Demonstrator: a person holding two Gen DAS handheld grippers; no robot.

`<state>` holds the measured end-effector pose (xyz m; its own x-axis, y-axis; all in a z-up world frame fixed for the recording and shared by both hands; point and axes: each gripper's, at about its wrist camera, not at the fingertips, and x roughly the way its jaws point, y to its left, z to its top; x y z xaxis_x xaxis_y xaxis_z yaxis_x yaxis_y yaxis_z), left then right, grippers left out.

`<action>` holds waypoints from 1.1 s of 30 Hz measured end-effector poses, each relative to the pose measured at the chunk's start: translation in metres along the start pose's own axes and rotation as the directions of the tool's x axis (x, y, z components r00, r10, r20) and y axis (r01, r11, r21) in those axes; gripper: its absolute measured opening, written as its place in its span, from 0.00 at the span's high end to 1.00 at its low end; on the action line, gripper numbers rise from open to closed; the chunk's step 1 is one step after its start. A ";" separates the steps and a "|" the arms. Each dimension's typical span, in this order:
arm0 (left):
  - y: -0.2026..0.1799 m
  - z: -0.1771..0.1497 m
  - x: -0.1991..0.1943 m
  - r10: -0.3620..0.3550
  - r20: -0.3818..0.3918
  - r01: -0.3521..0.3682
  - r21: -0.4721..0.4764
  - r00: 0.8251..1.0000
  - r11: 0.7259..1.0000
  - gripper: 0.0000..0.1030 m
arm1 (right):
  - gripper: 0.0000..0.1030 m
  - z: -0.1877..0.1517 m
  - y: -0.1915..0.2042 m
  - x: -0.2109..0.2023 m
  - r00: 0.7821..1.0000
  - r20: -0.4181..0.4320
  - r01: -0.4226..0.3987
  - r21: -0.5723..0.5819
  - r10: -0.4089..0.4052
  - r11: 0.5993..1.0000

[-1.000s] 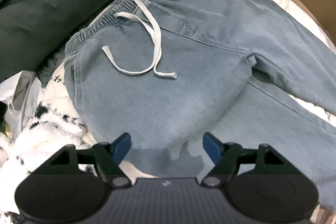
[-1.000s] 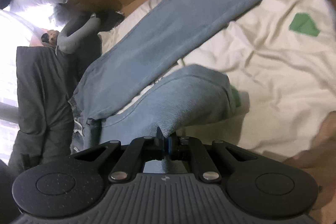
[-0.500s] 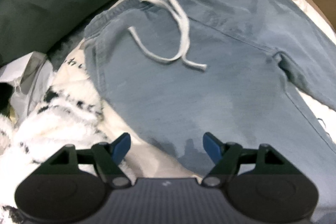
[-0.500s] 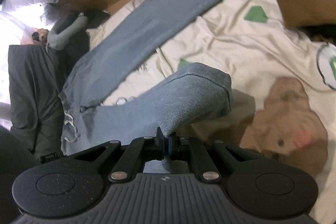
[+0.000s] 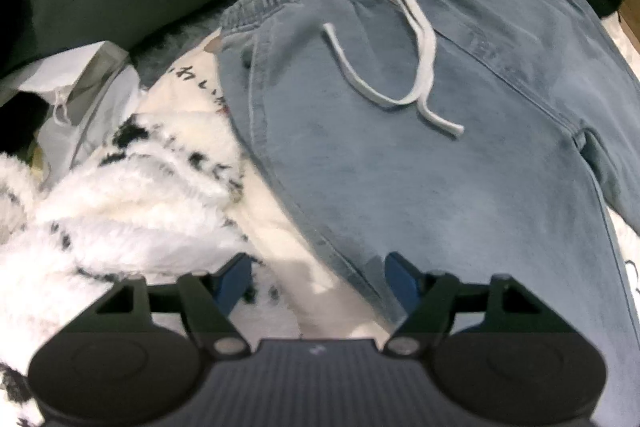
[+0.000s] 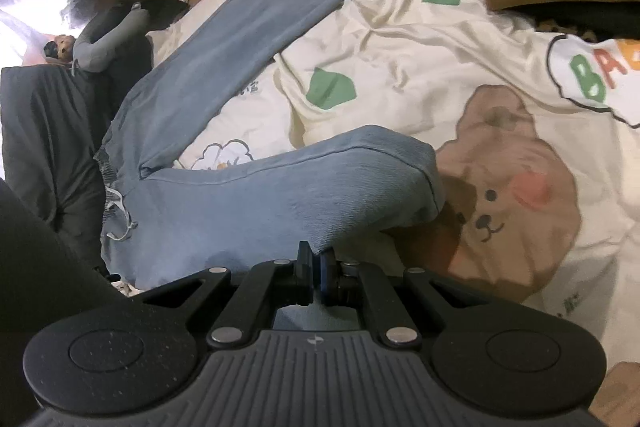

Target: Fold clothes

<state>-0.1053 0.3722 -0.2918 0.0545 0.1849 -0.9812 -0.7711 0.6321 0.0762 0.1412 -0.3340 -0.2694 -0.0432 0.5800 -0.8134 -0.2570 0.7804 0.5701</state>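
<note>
carried further across the cream bear-print sheet (image 6: 400, 39): near leg of light blue denim drawstring trousers (image 6: 248, 203), pinched in shut right gripper (image 6: 316, 263); left gripper (image 5: 316, 279) spread wide, empty, over side seam

Left wrist view: blurred throughout. Jeans (image 5: 420, 155) cut off at the right and bottom edges; lower legs out of frame. Printed characters on the bedsheet (image 5: 280, 239) beside the waistband too smeared to read. Right wrist view: held trouser leg's hem hidden behind the right gripper (image 6: 316, 267). Lettering at the sheet's right edge cut off after "BA".
</note>
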 end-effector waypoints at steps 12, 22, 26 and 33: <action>0.006 -0.004 0.004 -0.007 0.002 0.007 -0.026 1.000 1.000 0.27 | 1.00 0.000 -0.003 0.002 1.000 0.020 0.020 0.022 -0.020 1.000; 0.006 -0.001 -0.004 0.005 0.006 -0.005 0.001 1.000 1.000 0.27 | 1.00 0.033 0.024 0.042 1.000 0.005 -0.019 -0.056 0.019 0.998; 0.001 0.000 -0.009 0.014 0.021 -0.015 0.050 1.000 0.999 0.27 | 0.99 0.052 0.047 0.059 0.998 0.003 -0.069 -0.107 0.070 0.992; -0.004 0.002 -0.013 0.020 0.026 -0.022 0.068 0.999 0.997 0.27 | 0.99 0.082 0.081 0.094 0.991 0.004 -0.129 -0.178 0.131 0.976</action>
<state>-0.1018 0.3683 -0.2786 0.0552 0.2171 -0.9746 -0.7269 0.6779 0.1098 0.1951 -0.1969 -0.2901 -0.0728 0.6785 -0.7310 -0.4170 0.6451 0.6403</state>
